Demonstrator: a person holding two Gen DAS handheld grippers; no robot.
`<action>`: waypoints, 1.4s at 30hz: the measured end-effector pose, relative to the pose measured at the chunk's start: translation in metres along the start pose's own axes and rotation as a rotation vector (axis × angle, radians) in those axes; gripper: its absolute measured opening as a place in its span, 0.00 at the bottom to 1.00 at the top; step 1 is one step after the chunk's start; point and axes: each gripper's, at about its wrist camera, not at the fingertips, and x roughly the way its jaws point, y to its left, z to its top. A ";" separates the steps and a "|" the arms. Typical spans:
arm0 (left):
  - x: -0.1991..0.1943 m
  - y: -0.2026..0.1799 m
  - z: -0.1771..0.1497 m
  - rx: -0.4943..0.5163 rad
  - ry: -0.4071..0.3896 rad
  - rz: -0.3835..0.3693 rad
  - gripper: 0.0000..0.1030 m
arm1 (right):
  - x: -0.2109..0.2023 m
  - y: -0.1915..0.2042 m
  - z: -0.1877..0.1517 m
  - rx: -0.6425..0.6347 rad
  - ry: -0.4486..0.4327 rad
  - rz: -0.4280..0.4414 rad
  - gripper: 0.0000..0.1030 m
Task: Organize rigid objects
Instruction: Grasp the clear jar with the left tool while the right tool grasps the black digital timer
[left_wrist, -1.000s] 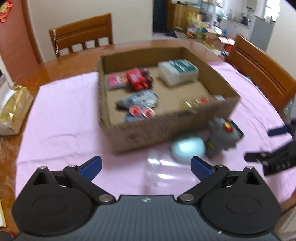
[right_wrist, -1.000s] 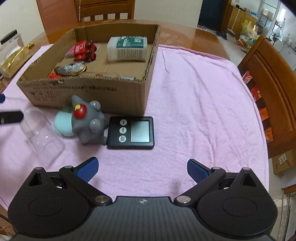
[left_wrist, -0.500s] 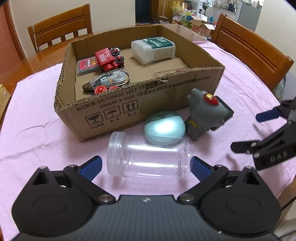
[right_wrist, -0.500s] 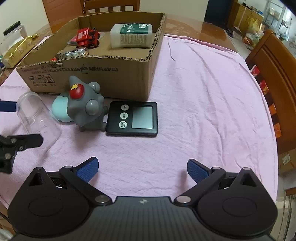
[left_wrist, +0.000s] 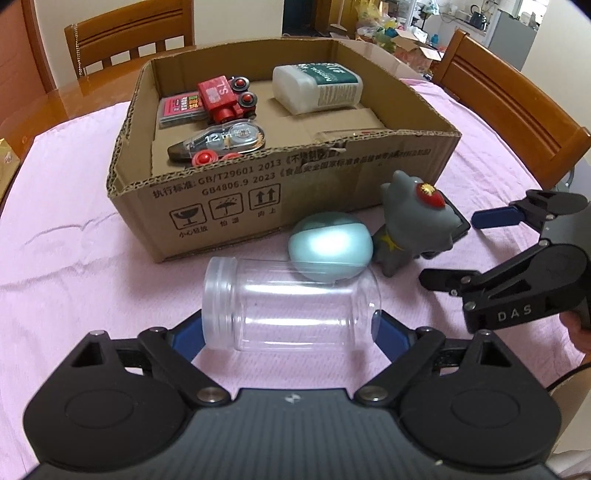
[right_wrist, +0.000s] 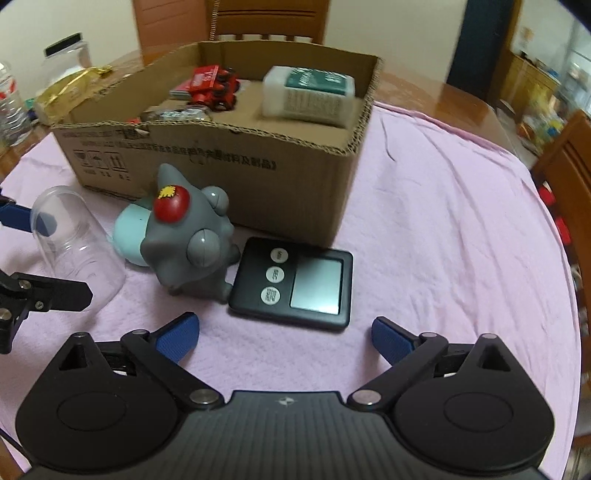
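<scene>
Closing left gripper (left_wrist: 290, 328) straddles clear jar (left_wrist: 291, 304) lying sideways; pads apparently touching.

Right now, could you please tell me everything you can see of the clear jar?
The jar is clear, plastic-looking, empty and lidless, with a threaded neck. It lies on its side on the pink cloth before the box, mouth toward the left of the left wrist view. The left gripper straddles it end to end, jaws closing; whether the pads press yet I cannot tell. The teal ball sits right behind it, seemingly touching.
</scene>
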 end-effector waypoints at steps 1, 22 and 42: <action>0.000 0.000 0.000 -0.003 0.001 0.001 0.89 | 0.000 -0.002 0.000 -0.008 -0.004 0.009 0.94; 0.003 -0.007 0.000 -0.003 0.028 0.062 0.89 | 0.001 -0.026 0.003 0.010 -0.031 -0.010 0.88; 0.003 -0.009 0.000 0.016 0.024 0.076 0.89 | -0.020 -0.028 -0.015 0.060 0.002 -0.052 0.72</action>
